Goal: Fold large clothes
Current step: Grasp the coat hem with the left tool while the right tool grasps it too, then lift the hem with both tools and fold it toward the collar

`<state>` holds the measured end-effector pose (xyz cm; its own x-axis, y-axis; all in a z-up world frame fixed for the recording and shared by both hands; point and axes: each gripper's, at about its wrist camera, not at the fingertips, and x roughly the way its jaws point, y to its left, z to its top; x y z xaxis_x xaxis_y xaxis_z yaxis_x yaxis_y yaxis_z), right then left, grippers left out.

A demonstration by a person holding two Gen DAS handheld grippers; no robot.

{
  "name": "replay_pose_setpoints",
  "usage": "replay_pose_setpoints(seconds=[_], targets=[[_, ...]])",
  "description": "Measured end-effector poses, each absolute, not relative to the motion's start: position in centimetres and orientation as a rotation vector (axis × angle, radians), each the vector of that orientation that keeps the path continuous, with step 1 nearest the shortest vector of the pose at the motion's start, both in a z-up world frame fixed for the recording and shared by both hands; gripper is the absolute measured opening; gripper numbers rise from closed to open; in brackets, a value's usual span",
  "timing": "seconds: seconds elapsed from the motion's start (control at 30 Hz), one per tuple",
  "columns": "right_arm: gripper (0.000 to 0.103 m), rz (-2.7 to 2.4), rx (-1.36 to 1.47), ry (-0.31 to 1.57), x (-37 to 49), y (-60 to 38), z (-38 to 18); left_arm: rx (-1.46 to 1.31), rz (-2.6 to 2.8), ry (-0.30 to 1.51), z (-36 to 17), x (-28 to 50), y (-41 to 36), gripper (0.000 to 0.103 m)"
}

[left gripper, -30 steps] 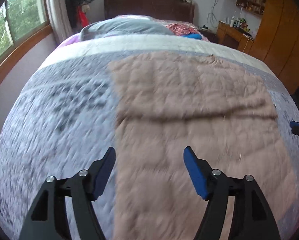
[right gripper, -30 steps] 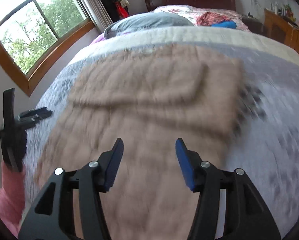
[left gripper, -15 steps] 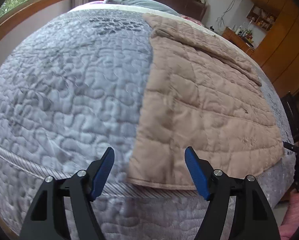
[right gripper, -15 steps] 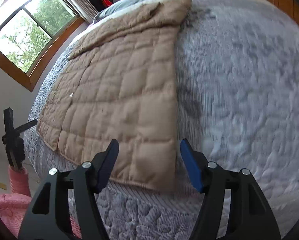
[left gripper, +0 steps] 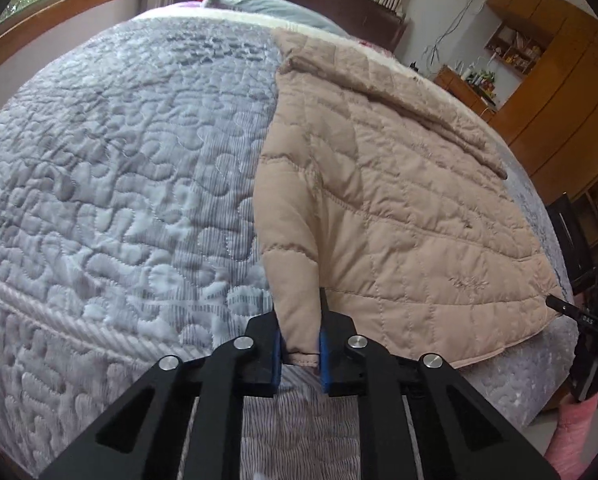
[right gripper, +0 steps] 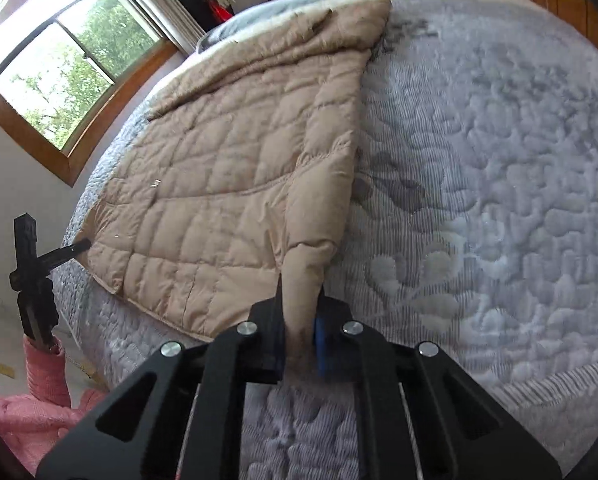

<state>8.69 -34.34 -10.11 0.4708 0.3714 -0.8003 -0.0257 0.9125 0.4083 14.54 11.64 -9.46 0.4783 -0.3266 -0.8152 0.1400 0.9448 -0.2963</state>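
A large beige quilted garment [left gripper: 399, 200] lies spread flat on a bed, its far end folded over near the pillows. My left gripper [left gripper: 301, 350] is shut on the garment's near left corner at the foot edge of the bed. My right gripper [right gripper: 299, 346] is shut on the near right corner of the same garment [right gripper: 227, 184]. Both pinched corners are pulled up into a ridge between the blue pads. The right gripper shows at the far right of the left wrist view [left gripper: 571, 312], and the left gripper shows at the left of the right wrist view [right gripper: 75, 248].
The bed has a grey quilted cover [left gripper: 119, 168] with a corded edge. A window [right gripper: 67, 64] is on the left wall. Wooden cabinets and a cluttered desk [left gripper: 539, 92] stand on the right. Pillows [left gripper: 259, 4] and the headboard are at the far end.
Both grippers were open above the bed's foot edge. They have come down onto the garment's near corners and shut on them, lifting the corners slightly.
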Motion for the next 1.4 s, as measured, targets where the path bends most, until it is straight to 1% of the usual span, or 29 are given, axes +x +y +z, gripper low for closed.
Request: replay_pose_setpoints(seconds=[0.17, 0.3, 0.47, 0.53, 0.67, 0.77, 0.97, 1.17, 1.4], targets=[[0.009, 0.27, 0.348, 1.034, 5.5, -34.5, -8.8, -0.167, -0.318, 1.005, -8.2, 10.3, 11.9, 0.014], [0.009, 0.262, 0.326, 1.046, 3.2, -34.3, -9.5, -0.155, -0.311, 1.026, -9.0, 7.3, 12.1, 0.014], [0.009, 0.228, 0.358, 1.11, 3.0, -34.2, -13.0, -0.204, -0.283, 1.092, -12.7, 7.8, 12.8, 0.015], [0.009, 0.235, 0.387, 1.103, 3.3, -34.5, -13.8, -0.201, -0.28, 1.079, -12.9, 7.8, 12.7, 0.015], [0.009, 0.232, 0.392, 1.08, 2.9, -34.6, -13.2, -0.162, -0.269, 1.062, -12.2, 7.6, 12.2, 0.014], [0.009, 0.241, 0.401, 1.046, 2.4, -34.9, -12.2, -0.166, -0.291, 1.004, -10.1, 7.2, 12.0, 0.014], [0.008, 0.289, 0.404, 0.918, 3.3, -35.6, -6.4, -0.128, -0.337, 0.859, -3.8, 8.5, 11.0, 0.014], [0.008, 0.302, 0.362, 0.864, 7.4, -36.9, -1.7, -0.069, -0.338, 0.797, 0.7, 14.4, 9.1, 0.014], [0.008, 0.297, 0.4, 0.874, 15.7, -39.0, 1.6, -0.05, -0.316, 0.771, 3.2, 23.5, 7.4, 0.014]])
